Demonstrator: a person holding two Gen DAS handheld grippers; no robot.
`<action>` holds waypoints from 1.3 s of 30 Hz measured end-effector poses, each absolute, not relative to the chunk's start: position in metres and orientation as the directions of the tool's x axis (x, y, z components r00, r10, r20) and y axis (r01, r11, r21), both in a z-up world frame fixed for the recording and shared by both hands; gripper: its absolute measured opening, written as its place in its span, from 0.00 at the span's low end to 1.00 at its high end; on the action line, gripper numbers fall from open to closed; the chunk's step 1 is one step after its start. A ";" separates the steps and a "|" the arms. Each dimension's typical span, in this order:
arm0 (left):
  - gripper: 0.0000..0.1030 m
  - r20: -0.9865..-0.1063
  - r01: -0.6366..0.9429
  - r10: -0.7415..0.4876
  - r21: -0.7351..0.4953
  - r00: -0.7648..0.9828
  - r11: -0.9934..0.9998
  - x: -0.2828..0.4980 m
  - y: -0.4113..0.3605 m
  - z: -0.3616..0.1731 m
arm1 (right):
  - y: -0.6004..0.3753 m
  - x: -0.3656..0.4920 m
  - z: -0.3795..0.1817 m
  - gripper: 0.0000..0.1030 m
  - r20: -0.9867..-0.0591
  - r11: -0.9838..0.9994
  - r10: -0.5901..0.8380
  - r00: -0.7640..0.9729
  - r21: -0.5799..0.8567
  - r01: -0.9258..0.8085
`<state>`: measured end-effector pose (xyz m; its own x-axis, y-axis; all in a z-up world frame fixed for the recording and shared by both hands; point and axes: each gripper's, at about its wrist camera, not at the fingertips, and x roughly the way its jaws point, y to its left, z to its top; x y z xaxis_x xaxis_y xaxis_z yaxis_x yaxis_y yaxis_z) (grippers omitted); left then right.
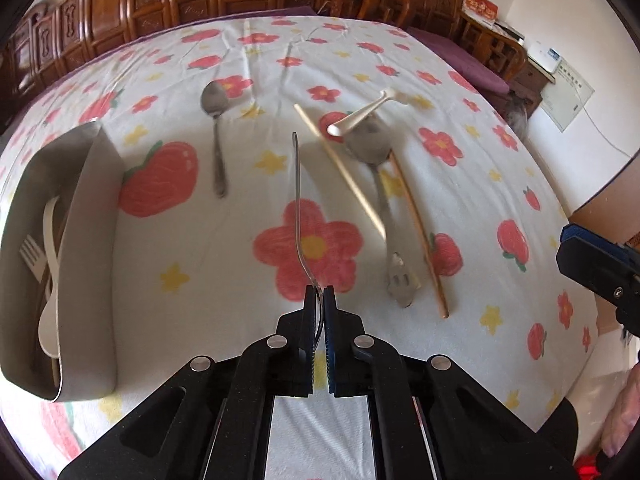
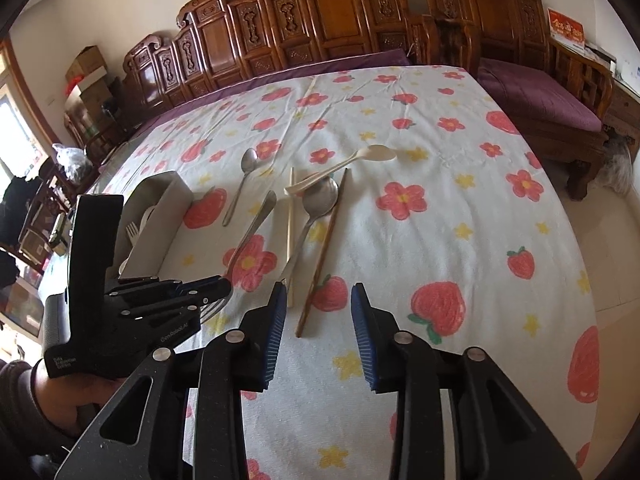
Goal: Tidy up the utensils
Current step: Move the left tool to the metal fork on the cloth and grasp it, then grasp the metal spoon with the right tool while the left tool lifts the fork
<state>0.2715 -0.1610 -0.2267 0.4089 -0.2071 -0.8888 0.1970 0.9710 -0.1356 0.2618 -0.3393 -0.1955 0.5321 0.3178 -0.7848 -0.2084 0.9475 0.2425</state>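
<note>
The metal fork's [image 1: 297, 204] tines hide between the left hand-held gripper's [image 1: 319, 300] pads; the tray's [image 1: 90, 184] contents are half hidden

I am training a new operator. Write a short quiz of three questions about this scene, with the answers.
1. True or false: the right gripper is shut on a chopstick.
2. What does the left gripper hold? A) brown chopstick B) metal fork C) white knife
3. Fill in: the white plastic spoon rests partly on the large ____.
Key: 1 false, it is open and holds nothing. 2 B. 3 metal spoon.
</note>
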 end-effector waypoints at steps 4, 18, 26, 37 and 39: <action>0.03 -0.885 0.178 -0.210 -0.147 0.415 0.973 0.267 -0.148 -0.223 | -0.337 0.262 -0.202 0.35 -0.794 0.948 0.315 0.519 0.237 -0.213; 0.03 -0.845 0.218 -0.233 -0.142 0.481 0.966 0.254 -0.113 -0.192 | -0.303 0.278 -0.221 0.35 -0.801 0.936 0.338 0.495 0.228 -0.269; 0.03 -0.803 0.242 -0.268 -0.159 0.533 0.957 0.251 -0.100 -0.164 | -0.283 0.332 -0.230 0.35 -0.824 0.945 0.293 0.485 0.171 -0.280; 0.03 -0.773 0.258 -0.303 -0.186 0.557 0.948 0.249 -0.082 -0.153 | -0.282 0.401 -0.246 0.35 -0.848 0.963 0.218 0.483 0.108 -0.245; 0.03 -0.771 0.262 -0.305 -0.184 0.559 0.947 0.248 -0.080 -0.154 | -0.279 0.411 -0.250 0.35 -0.858 0.964 0.203 0.471 0.091 -0.250</action>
<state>0.2480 -0.0802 -0.1542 0.5594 -0.3047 -0.7709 0.2621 0.9473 -0.1843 0.4110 -0.2795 -0.2497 0.4710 0.2031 -0.8584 -0.2503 0.9639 0.0907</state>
